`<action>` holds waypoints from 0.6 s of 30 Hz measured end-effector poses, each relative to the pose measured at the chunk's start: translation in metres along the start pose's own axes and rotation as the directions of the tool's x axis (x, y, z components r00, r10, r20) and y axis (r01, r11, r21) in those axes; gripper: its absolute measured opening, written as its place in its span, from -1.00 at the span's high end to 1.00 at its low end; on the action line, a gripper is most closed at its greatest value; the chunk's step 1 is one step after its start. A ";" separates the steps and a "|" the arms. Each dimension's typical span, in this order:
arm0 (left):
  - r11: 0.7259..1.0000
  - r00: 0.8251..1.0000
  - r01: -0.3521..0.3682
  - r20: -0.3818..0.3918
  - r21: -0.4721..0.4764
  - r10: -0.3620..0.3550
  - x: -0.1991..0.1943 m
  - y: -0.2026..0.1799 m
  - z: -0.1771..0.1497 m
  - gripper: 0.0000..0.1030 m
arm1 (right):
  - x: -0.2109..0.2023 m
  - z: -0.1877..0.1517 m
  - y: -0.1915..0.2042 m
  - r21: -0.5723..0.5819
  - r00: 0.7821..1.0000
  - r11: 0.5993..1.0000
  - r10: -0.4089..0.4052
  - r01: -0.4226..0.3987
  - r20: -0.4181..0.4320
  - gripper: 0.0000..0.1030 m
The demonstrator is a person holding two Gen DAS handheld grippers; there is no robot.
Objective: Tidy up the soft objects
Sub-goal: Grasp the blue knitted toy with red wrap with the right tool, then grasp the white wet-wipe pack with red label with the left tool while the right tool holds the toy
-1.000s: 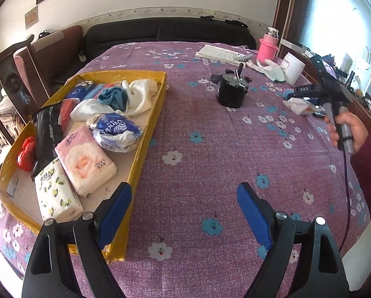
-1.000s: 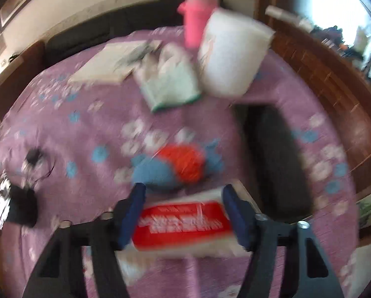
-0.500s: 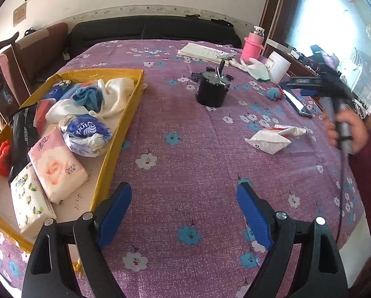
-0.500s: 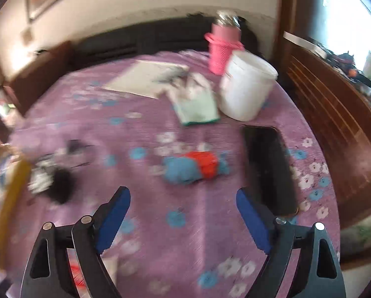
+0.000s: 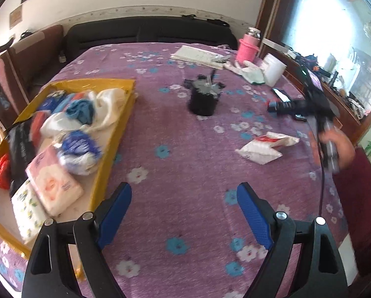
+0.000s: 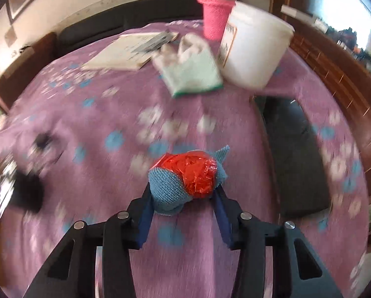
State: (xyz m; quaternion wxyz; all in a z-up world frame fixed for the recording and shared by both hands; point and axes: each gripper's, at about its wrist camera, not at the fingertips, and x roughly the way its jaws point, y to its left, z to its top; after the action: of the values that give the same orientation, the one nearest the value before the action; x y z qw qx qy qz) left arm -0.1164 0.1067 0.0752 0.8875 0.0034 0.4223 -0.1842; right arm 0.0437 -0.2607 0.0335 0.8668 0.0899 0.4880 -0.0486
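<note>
Clearly the right gripper (image 6: 183, 198) is closing around a small bundle (image 6: 185, 181): a blue knitted cloth wrapped about a crinkly red foil-like lump, sitting on the purple flowered tablecloth (image 6: 111, 99) at the near right of the table. Both blue pads are lying against the bundle's sides, the jaws closing on it. It is looking light and squashy, so it is likely yielding under pressure. The foil is probably slippery, so gripping across the knitted part on the left seems safer than pinching the shiny red.

Meanwhile the left gripper (image 5: 184, 214) is hanging over bare cloth near the yellow tray (image 5: 116, 134), its jaws standing wide apart with nothing between them.

Counting what is showing: one tray at the left, holding roughly three tissue packs, some bundled cloths and bags too blurred to number; one torn white-and-red wrapper (image 5: 264, 146) lying loose right of centre; one black pot (image 5: 202, 99) mid-table; one pink bottle (image 6: 216, 12); one white tub (image 6: 253, 52); one pale green glove (image 6: 190, 72); one dark phone (image 6: 294, 159).
</note>
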 end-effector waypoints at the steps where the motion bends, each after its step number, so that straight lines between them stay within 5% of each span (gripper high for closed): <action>1: 1.000 1.000 0.003 0.001 0.020 -0.003 0.003 -0.007 0.004 -0.67 | -0.011 -0.017 -0.002 0.000 1.000 1.000 0.013 -0.013 0.004 0.05; 7: 0.984 0.999 0.030 -0.015 0.173 -0.028 0.031 -0.056 0.029 -0.67 | -0.050 -0.090 -0.017 -0.041 0.992 0.999 0.013 -0.008 0.128 0.00; 18: 0.884 0.994 -0.018 -0.088 0.467 0.067 0.114 -0.149 0.049 -0.66 | -0.047 -0.086 -0.036 0.053 0.986 0.994 0.082 -0.091 0.144 -0.20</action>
State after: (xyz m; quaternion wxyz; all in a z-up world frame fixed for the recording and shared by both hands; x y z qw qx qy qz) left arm -0.0635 -0.0774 0.0434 0.8420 0.2350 0.4101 -0.2602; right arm -0.0591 -0.2788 0.0265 0.8975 0.1330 0.4193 -0.0316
